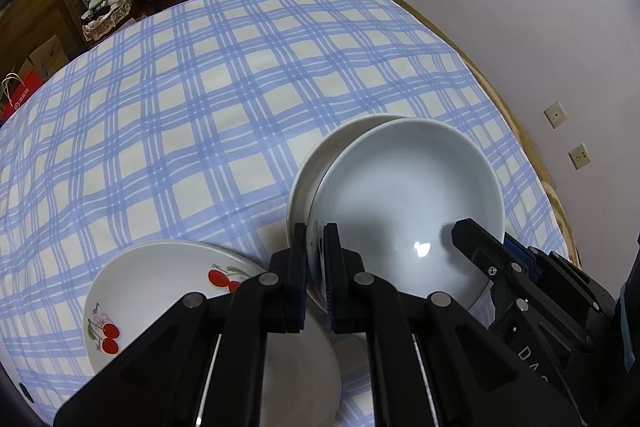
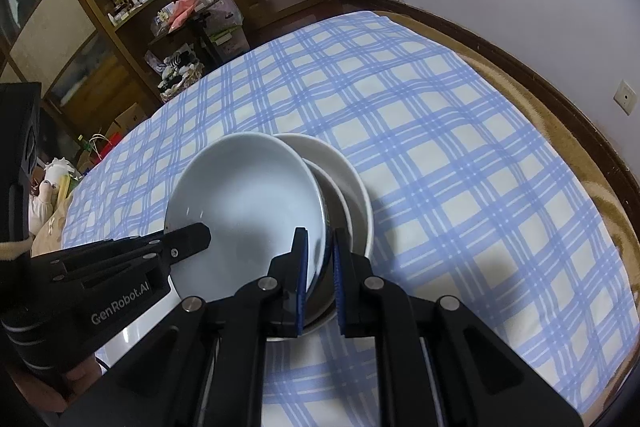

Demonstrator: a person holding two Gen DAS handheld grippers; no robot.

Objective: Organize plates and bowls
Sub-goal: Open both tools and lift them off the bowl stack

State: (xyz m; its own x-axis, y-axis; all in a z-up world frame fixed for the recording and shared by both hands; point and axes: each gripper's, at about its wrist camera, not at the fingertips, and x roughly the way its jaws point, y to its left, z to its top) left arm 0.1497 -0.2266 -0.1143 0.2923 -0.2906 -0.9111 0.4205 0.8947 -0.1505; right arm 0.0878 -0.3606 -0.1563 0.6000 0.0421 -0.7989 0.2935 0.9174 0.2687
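Observation:
A pale white bowl (image 1: 408, 195) is held over the blue-checked tablecloth (image 1: 200, 107) by both grippers. My left gripper (image 1: 315, 259) is shut on its near-left rim. My right gripper (image 1: 492, 243) grips the opposite rim at the lower right. In the right wrist view the same bowl (image 2: 248, 195) has my right gripper (image 2: 320, 263) shut on its right rim, with my left gripper (image 2: 188, 241) reaching in from the left. The bowl sits tilted over a stack of white bowls (image 2: 352, 175), which also shows as white bowls (image 1: 328, 155) behind it. A cherry-patterned plate (image 1: 160, 287) lies at the lower left.
The cloth-covered table (image 2: 460, 147) stretches away to the far side, with its edge close to a white wall (image 1: 520, 7) bearing sockets on the right. Wooden shelves (image 2: 100, 7), boxes and bags stand on the floor beyond the far left edge.

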